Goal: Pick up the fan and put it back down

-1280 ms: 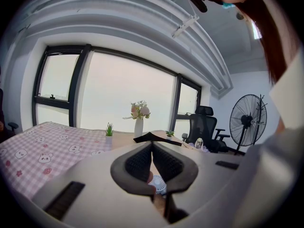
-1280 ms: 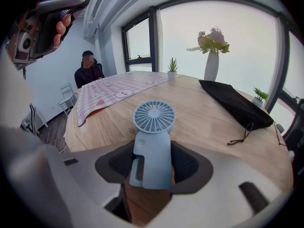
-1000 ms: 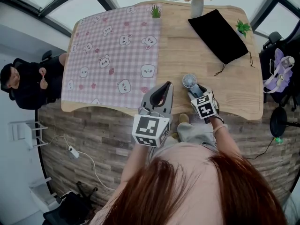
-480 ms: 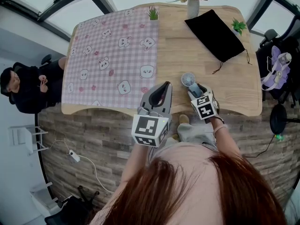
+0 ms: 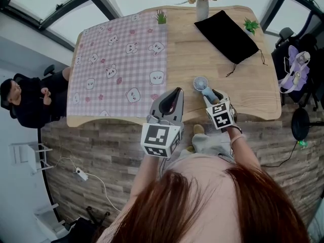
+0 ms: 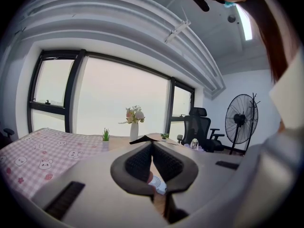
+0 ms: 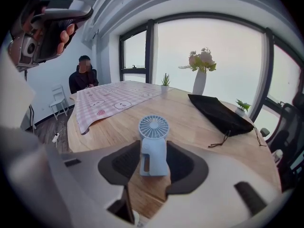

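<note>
Fan (image 7: 153, 127) gripped by closing right gripper (image 7: 153, 151) jaws, contact unseen overhead | left gripper (image 6: 152, 148) jaws together, empty

Bare tabletop (image 5: 243, 90) rings the fan (image 5: 202, 86); black pouch (image 5: 226, 36) lies well behind

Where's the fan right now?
Head view: the fan is at the wooden table's near edge, right of the pink checked cloth, with its handle between the right gripper's closing jaws.
</note>
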